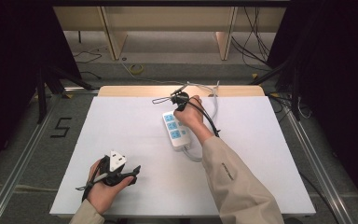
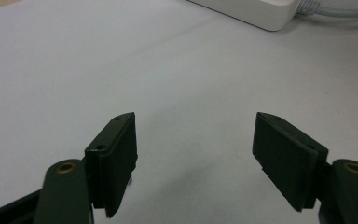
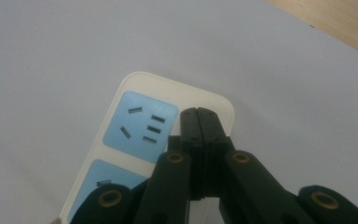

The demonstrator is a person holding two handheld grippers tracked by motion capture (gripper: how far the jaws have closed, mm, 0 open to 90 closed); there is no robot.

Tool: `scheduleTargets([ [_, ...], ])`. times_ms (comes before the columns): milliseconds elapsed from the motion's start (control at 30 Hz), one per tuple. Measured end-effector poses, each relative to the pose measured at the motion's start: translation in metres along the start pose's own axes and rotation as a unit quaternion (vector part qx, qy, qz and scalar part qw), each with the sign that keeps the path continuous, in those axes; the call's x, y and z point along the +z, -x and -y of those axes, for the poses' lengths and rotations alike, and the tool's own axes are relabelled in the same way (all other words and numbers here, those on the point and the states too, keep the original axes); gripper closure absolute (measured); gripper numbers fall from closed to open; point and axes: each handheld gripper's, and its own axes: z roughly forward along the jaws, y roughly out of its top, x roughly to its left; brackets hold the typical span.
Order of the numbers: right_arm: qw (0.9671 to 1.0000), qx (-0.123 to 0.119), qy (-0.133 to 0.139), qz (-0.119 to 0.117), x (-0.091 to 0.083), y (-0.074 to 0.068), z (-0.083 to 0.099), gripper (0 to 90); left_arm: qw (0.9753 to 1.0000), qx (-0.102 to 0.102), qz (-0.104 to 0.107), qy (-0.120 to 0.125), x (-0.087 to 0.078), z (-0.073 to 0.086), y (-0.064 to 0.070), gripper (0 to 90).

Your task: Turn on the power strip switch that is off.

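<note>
Jaws pressed together, the right gripper (image 3: 199, 114) is bearing down on the far end of a white power strip (image 1: 176, 130) lying near the table's (image 1: 121, 121) far edge, its cord (image 1: 193, 155) trailing toward the person. The left gripper (image 2: 193, 163) is idling near the table's near-left corner, jaws spread wide, gripping nothing. Rigid and light, its smooth plastic probably slippery, the strip looks best taken across its long sides, clear of the blue sockets (image 3: 140, 122).

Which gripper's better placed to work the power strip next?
Right. The right gripper, jaws shut, sits over the far end of the power strip, beside its blue sockets. The left gripper is open over bare table, well off the strip.
</note>
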Motion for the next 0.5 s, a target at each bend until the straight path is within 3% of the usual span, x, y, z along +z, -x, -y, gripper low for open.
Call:
scheduleTargets([
  [500, 1.0, 0.0, 0.002, 0.003, -0.0002, -0.0009, 0.0007, 90.0, 1.0, 0.0, -0.001, -0.001, 0.0, 0.0001, 0.0001, 30.6],
])
